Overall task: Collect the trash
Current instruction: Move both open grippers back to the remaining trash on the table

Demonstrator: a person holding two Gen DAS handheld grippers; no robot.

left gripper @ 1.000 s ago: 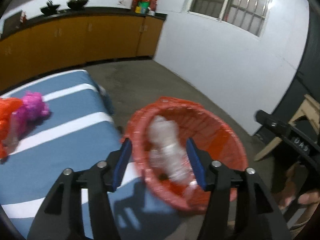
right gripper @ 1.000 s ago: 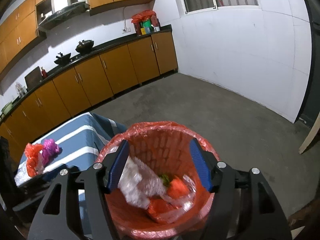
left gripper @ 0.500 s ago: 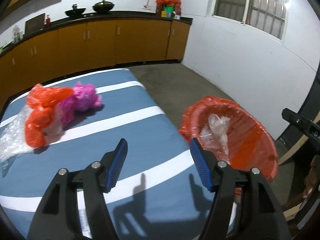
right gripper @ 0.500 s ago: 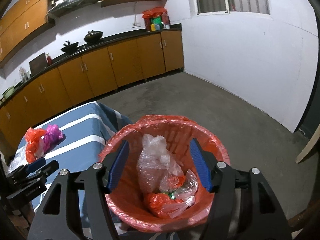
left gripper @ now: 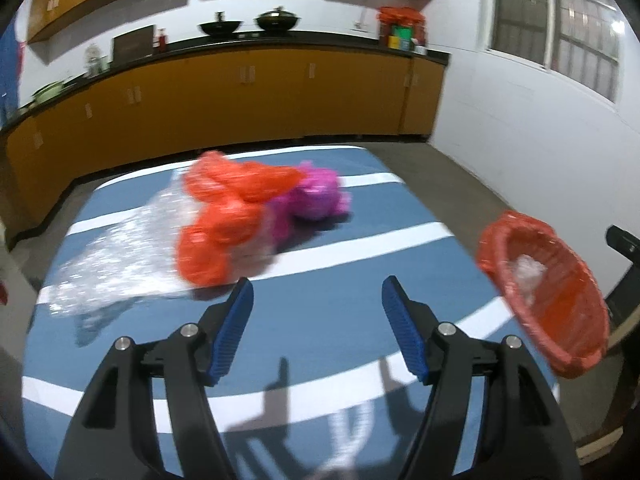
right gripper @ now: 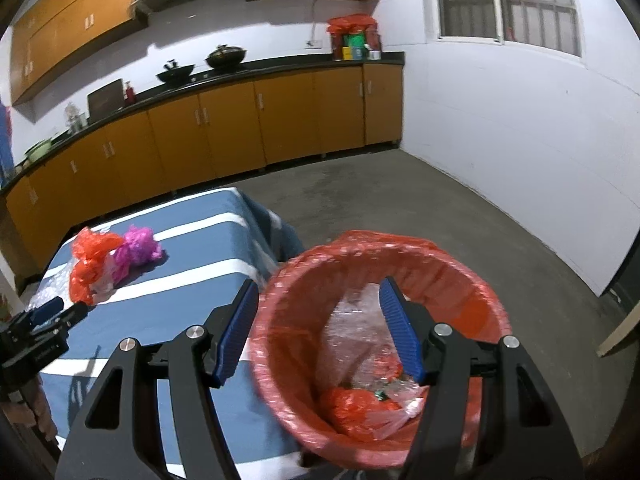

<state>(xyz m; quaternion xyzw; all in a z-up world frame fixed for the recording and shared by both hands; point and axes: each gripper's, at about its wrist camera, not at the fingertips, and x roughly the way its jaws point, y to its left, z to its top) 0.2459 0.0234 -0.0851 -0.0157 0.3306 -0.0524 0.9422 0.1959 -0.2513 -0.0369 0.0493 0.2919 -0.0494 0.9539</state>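
Left wrist view. Your left gripper [left gripper: 316, 304] hangs over the blue tablecloth with white stripes [left gripper: 360, 304]; its blue ribbed pads have just been spreading and now stand wide apart with nothing between them. The remaining trash lies ahead and to the left of the pads: a crumpled orange plastic bag [left gripper: 228, 216], a bunched magenta plastic bag [left gripper: 316, 196] touching it on the right, and a sheet of clear bubble wrap [left gripper: 116, 260] trailing out to the left. The red-lined woven waste basket [left gripper: 560, 320] sits off the table's right edge. Approach the orange bag first, since it is nearest. Bring the pads down either side of its thickest fold. Thin film probably slips, so bite deep rather than at a loose corner.

Right wrist view. Your right gripper [right gripper: 320, 308] has its pads parted, the left pad outside the basket [right gripper: 280, 344] rim and the right pad over its interior. Whether either pad presses the rim cannot be told. Clear film and orange bags already lie in the bottom. The left gripper [right gripper: 60, 312] shows at the left edge, just short of the pile [right gripper: 108, 260]. Hold the basket mouth near the table edge to shorten the carry.
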